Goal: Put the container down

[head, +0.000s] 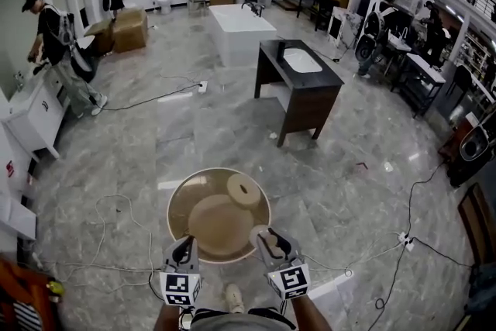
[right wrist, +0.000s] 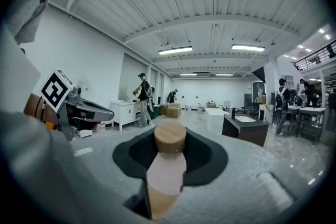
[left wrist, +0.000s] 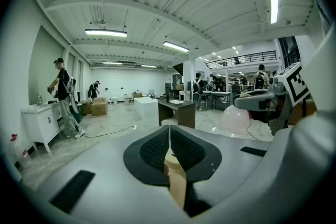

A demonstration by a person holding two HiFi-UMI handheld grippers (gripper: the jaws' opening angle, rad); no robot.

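**Item:** container (head: 177,198), a round tan bowl. A shallow domed disc lies inside it, and a smaller wooden disc (head: 244,190) sits toward its far right.

**Position:** held in the air, near the person, over the marble floor (head: 349,190). Nothing supports it from below.

**Left claw** (head: 184,250): at the near left rim. The left gripper view shows this claw (left wrist: 169,136) pinched narrow on a thin tan edge, which I take to be the container's rim.

**Right claw** (head: 271,244): at the near right rim. In the right gripper view this claw (right wrist: 169,147) stands part-way wide, gripping a pale pink piece (right wrist: 167,173) with a round wooden top. Whether that piece belongs to the container or is a separate bottle is hard to tell.

**Surroundings:** a dark surface (head: 310,93) with a white basin stands far and to the right. A white block (head: 240,31) stands farther off. Cables trail over the floor. People work along the far left and far right walls.

**Progress:** the lift and carry look complete. The putting down is not yet done. What remains is to reach a resting place, lower the container level, and open both claws.
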